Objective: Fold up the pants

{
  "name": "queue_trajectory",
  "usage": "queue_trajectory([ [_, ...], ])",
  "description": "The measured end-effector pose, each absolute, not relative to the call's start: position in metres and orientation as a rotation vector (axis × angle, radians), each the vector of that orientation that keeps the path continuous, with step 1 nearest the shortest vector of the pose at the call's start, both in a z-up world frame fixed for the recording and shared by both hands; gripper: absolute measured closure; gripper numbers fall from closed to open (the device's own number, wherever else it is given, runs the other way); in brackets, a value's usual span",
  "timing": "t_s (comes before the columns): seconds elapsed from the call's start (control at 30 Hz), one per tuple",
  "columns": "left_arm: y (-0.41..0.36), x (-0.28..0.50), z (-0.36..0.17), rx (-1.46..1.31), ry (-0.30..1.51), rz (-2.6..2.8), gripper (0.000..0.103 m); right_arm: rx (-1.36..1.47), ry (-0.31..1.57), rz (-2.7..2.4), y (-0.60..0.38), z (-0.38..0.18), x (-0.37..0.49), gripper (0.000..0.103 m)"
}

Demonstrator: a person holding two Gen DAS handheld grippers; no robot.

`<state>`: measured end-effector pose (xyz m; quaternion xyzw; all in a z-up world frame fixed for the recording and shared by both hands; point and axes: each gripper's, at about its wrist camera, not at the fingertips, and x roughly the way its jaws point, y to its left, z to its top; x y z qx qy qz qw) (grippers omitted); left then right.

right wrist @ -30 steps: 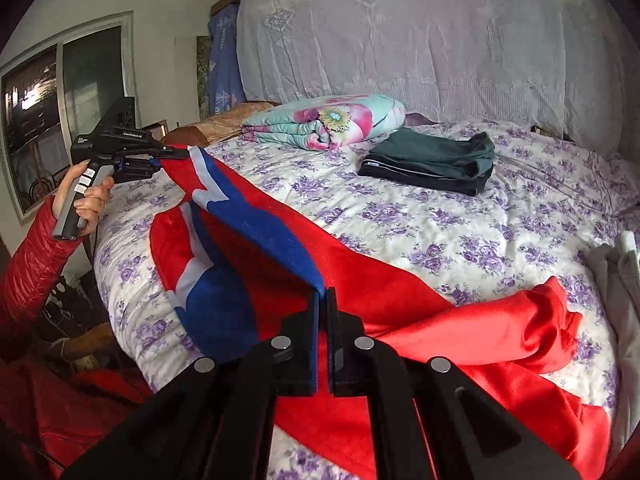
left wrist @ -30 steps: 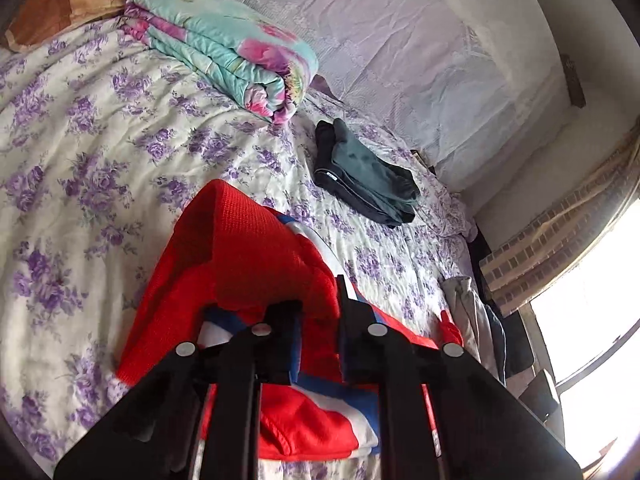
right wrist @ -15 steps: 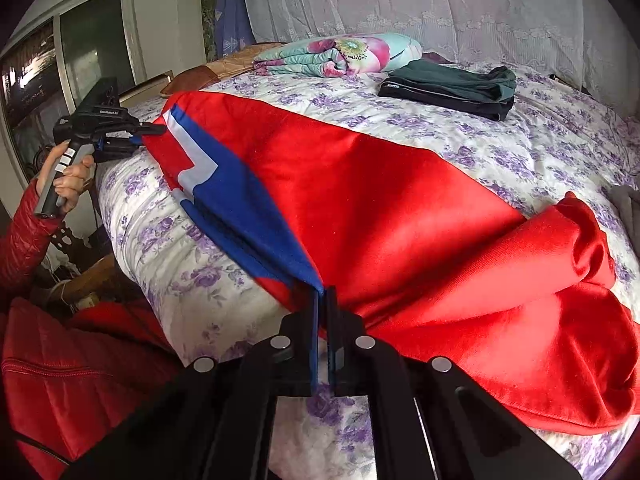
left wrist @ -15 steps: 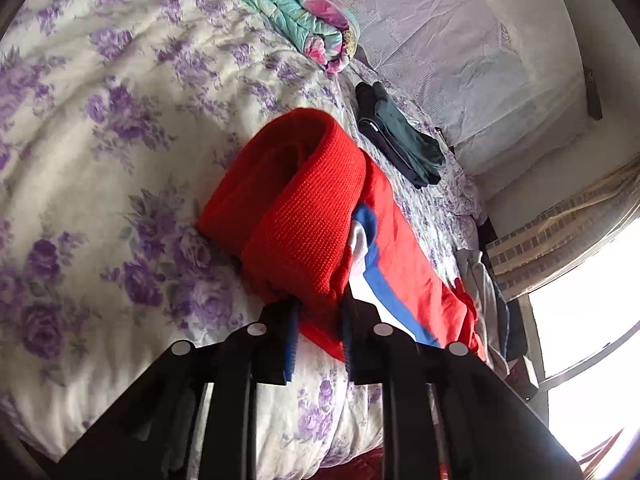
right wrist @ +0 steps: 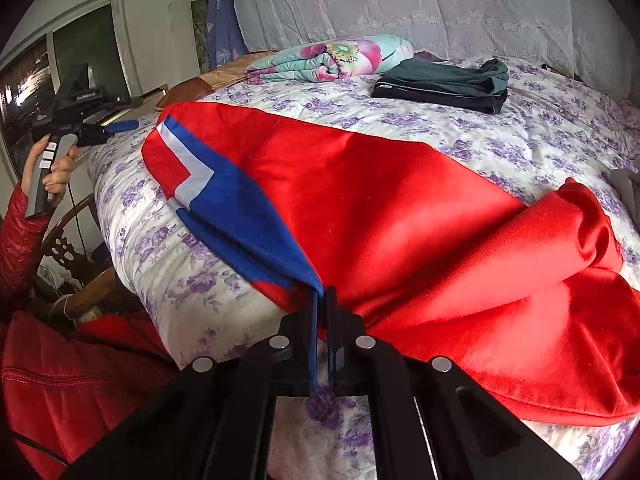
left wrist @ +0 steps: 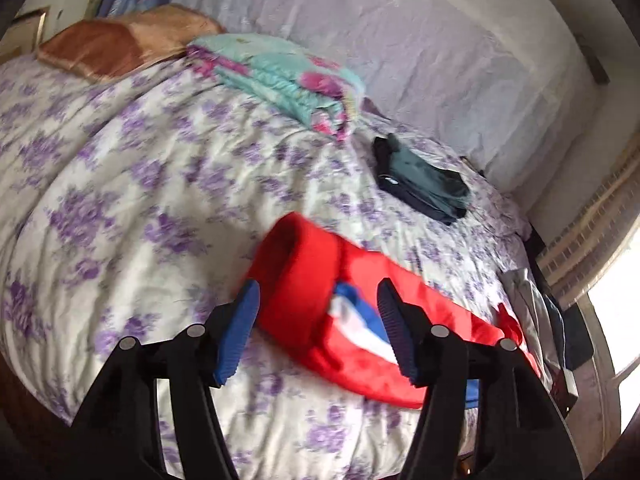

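Red pants with a blue and white side stripe [right wrist: 380,208] lie stretched across the floral bed. In the left wrist view the same pants [left wrist: 320,300] lie just past my left gripper [left wrist: 318,304], which is open with its blue pads wide apart and holds nothing. My right gripper [right wrist: 322,300] is shut on the pants' edge at the near side of the bed. The left gripper also shows in the right wrist view [right wrist: 120,126], held in a hand beyond the waist end.
A folded dark green garment [right wrist: 444,84] and a folded floral quilt [right wrist: 332,58] lie further back on the bed [left wrist: 132,184]. A brown pillow [left wrist: 120,44] sits at the head. More clothes hang off the far edge [left wrist: 532,312]. A wooden chair [right wrist: 76,264] stands beside the bed.
My left gripper has opened, let go of the pants' waist end and drawn back. The pants now lie flat on the bed. My right gripper stays shut on the edge.
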<state>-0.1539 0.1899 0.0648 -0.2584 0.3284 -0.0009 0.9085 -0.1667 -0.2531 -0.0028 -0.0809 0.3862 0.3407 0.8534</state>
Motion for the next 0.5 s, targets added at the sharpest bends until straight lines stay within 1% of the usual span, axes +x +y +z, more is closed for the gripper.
queue_trajectory([
  [0.07,0.158,-0.134,0.069,-0.478,0.703,-0.091,0.043,-0.170,0.808,0.712,-0.253,-0.003,-0.168,0.099],
  [0.1,0.146,-0.122,0.063,-0.458,0.738,-0.108,0.043,-0.167,0.805,0.711,-0.253,-0.003,-0.168,0.099],
  [0.2,0.141,-0.082,0.017,-0.396,0.853,-0.016,0.043,-0.146,0.800,0.711,-0.255,-0.004,-0.168,0.099],
  [0.23,0.151,-0.070,-0.003,-0.414,0.873,-0.011,0.049,-0.137,0.798,0.714,-0.256,-0.004,-0.168,0.098],
  [0.27,0.157,-0.072,-0.008,-0.418,0.823,-0.014,0.052,-0.128,0.797,0.719,-0.257,-0.005,-0.168,0.098],
  [0.4,0.159,-0.081,-0.002,-0.453,0.788,0.008,0.051,-0.129,0.800,0.716,-0.256,-0.004,-0.168,0.098],
  [0.43,0.158,-0.087,0.004,-0.460,0.774,0.007,0.048,-0.123,0.805,0.721,-0.257,-0.002,-0.168,0.095],
  [0.47,0.156,-0.095,0.012,-0.467,0.746,-0.015,0.041,-0.109,0.813,0.726,-0.260,0.000,-0.168,0.094],
  [0.5,0.148,-0.105,0.024,-0.467,0.714,-0.046,0.038,-0.088,0.822,0.733,-0.263,0.004,-0.169,0.091],
])
